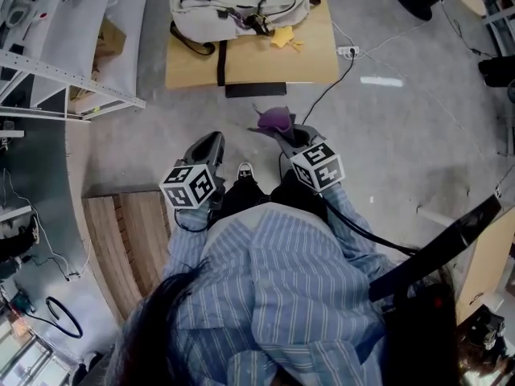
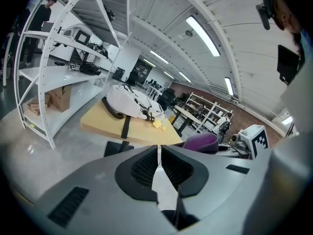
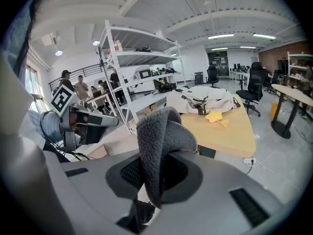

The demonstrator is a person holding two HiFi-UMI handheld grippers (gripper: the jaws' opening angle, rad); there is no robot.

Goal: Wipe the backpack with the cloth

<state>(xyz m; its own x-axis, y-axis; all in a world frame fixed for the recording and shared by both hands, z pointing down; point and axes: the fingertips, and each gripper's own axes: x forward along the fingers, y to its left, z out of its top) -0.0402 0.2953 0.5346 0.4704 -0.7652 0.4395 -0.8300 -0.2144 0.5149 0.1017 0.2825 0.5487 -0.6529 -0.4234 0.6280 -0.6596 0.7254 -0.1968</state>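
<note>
Left gripper (image 1: 211,141): held low in front of the person, pointing toward the table; jaws pressed together to a thin slit, nothing between them.
Right gripper (image 1: 283,132): just beside the left one, a little nearer the table; jaws pinching the cloth.
Cloth (image 1: 276,120): purple and fleecy. A folded lump bulges above the jaw tips, and one fold runs down between the pads.
Backpack (image 1: 237,2): pale cream with dark straps, lying flat on the far part of the table, well apart from both grippers.
Table (image 1: 310,59): yellowish top, its near edge square to the person; a bare strip of top lies between the backpack and that edge.
Black strap (image 1: 220,64): runs from the backpack across the bare strip to the near edge.
Yellow scrap (image 1: 283,37): on the tabletop, just beside the backpack's right end.
Dark panel (image 1: 255,89): on the floor against the table's near edge.
Floor (image 1: 177,111): grey concrete, an open stretch between the grippers and the table.
Left limit: white shelving rack (image 1: 56,75) stands beside the table's left edge with a narrow lane between them.
Right side: a power strip (image 1: 348,51) lies off the table's right corner, and its black cable (image 1: 326,95) crosses the floor toward the right gripper.
Wooden platform (image 1: 133,232): low, at the person's left, below the left gripper.
</note>
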